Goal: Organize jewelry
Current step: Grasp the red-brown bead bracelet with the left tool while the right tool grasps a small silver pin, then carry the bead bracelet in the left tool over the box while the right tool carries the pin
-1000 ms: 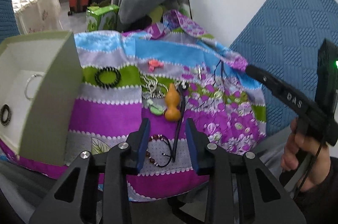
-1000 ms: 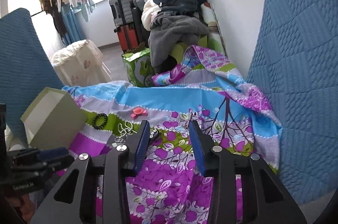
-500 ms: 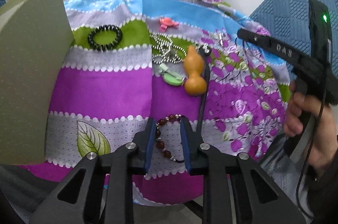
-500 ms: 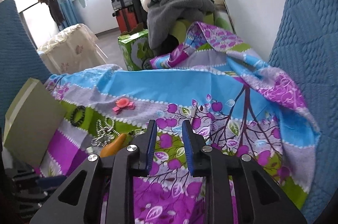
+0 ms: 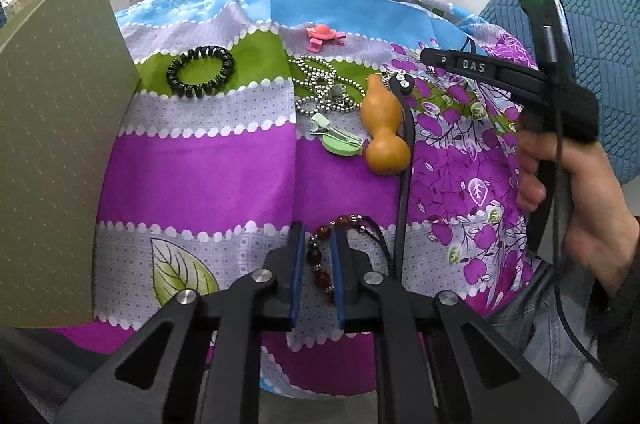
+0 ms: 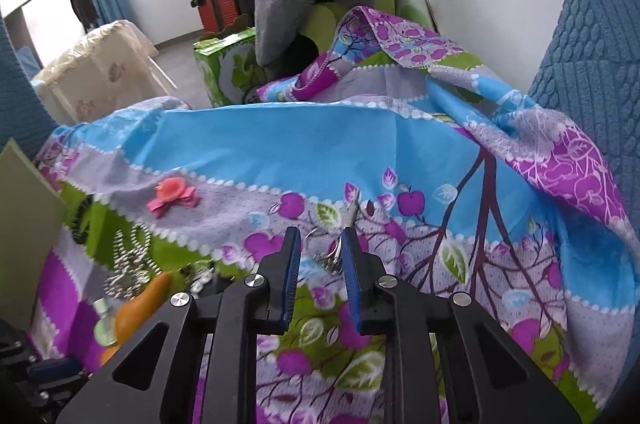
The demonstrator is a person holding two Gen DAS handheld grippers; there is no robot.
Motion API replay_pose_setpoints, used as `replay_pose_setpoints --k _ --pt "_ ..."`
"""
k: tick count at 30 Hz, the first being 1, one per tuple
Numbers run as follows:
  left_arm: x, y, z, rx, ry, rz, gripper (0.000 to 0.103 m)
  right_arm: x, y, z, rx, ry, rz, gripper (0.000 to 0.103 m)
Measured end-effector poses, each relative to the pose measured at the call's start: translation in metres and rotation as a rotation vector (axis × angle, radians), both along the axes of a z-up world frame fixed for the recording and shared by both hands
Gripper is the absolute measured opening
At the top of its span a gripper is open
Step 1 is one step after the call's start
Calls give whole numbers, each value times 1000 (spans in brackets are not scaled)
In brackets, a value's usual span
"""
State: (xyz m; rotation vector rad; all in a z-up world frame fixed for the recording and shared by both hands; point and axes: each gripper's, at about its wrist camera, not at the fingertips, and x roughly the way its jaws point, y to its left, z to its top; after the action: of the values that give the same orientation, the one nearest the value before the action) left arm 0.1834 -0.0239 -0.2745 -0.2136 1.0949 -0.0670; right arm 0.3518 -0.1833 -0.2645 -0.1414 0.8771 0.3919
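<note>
My left gripper (image 5: 317, 230) has closed on a dark red bead bracelet (image 5: 320, 256) lying on the patterned cloth (image 5: 200, 160); the beads sit between its blue pads. Beyond lie an orange gourd pendant (image 5: 382, 128), a green hair clip (image 5: 338, 138), a silver bead chain (image 5: 324, 88), a pink clip (image 5: 322, 36) and a black coil hair tie (image 5: 200, 71). My right gripper (image 6: 320, 236) is narrowly open over a small silver earring or ring piece (image 6: 334, 252) on the cloth. The pink clip (image 6: 172, 196) lies to its left.
A pale green box (image 5: 52, 144) stands at the left edge of the cloth. A blue padded chair back (image 6: 592, 84) rises on the right. Clothes, suitcases and a green carton (image 6: 224, 68) sit behind the table.
My left gripper moved down to the bead bracelet and narrowed around it. My right gripper moved forward and down toward the cloth and narrowed its jaws.
</note>
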Motion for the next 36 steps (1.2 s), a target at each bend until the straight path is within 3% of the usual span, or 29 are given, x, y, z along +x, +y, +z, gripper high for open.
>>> replay_pose_setpoints --k 4,6,10,17,36 --pt "1 0 0 7 0 -7 10 8 1 -4 -30 -12 -19 18" --pt "2 -1 -1 7 1 -8 10 13 2 -8 -40 -13 -29 11" --pt "3 -2 -1 8 2 -17 8 16 7 -12 -64 -42 -25 9" --pt "3 1 1 -38 5 -9 2 16 6 -9 -27 23 -12 2" --pt "-11 3 42 -94 -83 -2 2 -66 -15 49 68 -4 -16 2"
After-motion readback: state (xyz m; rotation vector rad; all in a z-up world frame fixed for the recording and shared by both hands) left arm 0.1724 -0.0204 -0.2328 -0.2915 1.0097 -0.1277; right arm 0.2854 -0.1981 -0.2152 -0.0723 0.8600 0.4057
